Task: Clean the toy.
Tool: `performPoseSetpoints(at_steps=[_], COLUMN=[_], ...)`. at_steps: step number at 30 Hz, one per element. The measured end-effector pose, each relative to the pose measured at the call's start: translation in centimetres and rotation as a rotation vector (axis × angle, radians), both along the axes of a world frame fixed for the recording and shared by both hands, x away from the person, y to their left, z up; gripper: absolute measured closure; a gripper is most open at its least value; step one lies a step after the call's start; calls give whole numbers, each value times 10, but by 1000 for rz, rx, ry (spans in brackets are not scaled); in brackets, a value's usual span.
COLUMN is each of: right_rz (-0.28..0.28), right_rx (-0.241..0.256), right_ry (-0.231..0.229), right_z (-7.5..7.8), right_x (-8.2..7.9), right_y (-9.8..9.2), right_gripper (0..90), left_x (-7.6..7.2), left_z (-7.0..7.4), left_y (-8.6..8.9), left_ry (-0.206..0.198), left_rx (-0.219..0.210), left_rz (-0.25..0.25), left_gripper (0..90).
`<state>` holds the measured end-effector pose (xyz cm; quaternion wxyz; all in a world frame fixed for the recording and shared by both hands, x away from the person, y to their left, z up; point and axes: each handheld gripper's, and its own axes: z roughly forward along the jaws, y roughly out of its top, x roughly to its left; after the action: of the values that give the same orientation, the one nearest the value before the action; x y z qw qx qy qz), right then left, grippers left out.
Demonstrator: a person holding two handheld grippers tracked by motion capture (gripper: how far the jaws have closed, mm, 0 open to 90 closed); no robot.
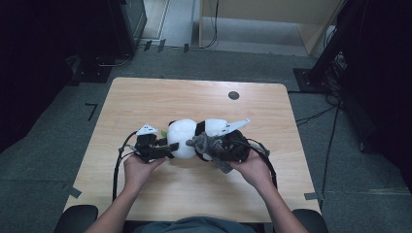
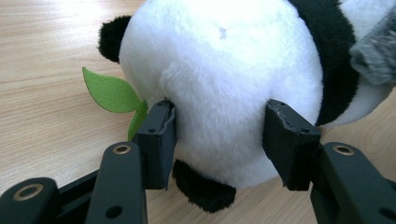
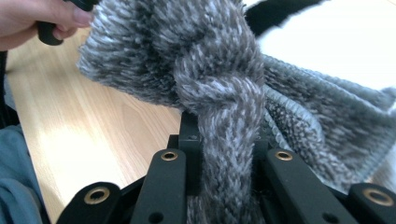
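Panda plush (image 1: 183, 136) lying mid-counter (image 1: 145, 97), and the left gripper (image 2: 217, 140) has its fingers (image 2: 159, 140) spread around the white round body, pads pressing into the fur on both sides. Green felt leaf (image 2: 109, 91) pokes out beside it. Right gripper (image 3: 224, 186) pinches the grey knitted scarf (image 3: 215, 70) just below its knot.

Between the matt black plastic fingers (image 2: 161, 140) of the left gripper (image 2: 219, 140) sits a round black-and-white plush panda (image 2: 219, 74), its pile soft and fuzzy, with a flat green felt leaf (image 2: 109, 91) beside the left finger. The right gripper (image 3: 226, 182) has fingers of the same matt plastic, with brass-coloured metal rivets, pressed on a grey, coarse-ribbed knitted wool scarf (image 3: 219, 93). The pale wood-grain desk (image 1: 145, 97) looks smooth, with a slight sheen.
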<state>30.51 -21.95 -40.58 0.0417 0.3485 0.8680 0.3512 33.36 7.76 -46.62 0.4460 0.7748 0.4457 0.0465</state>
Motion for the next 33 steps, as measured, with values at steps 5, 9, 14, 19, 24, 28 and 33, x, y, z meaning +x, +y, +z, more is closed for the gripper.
performPoseSetpoints(at_steps=[5, 9, 14, 19, 24, 28, 33], right_rz=[-41, -67, -101, -145, -190, -212, -194], right_rx=[2, 6, 10, 9, 4, 9, 69], right_ry=[0, 9, 13, 25, 39, 36, 7], right_z=[2, 3, 0, -2, -5, -5, 8], right_x=[-1, -1, 0, 2, 5, 6, 3], right_y=[-17, -29, -42, -55, -67, -73, -72], right_gripper=[770, 768, 766, 766, 765, 766, 768], left_x=[0, 0, 1, 2, 2, 3, 2], left_z=[1, 1, 1, 1, 1, 1, 1], left_y=[0, 0, 0, 0, 0, 1, 1], left_ry=[-1, 0, -2, -2, 4, 11, 12], left_rx=[4, 5, 1, 0, -5, -14, -13], left_rz=[-4, -4, -2, -2, -1, -2, -4], left_gripper=[472, 472, 472, 472, 472, 468, 467])
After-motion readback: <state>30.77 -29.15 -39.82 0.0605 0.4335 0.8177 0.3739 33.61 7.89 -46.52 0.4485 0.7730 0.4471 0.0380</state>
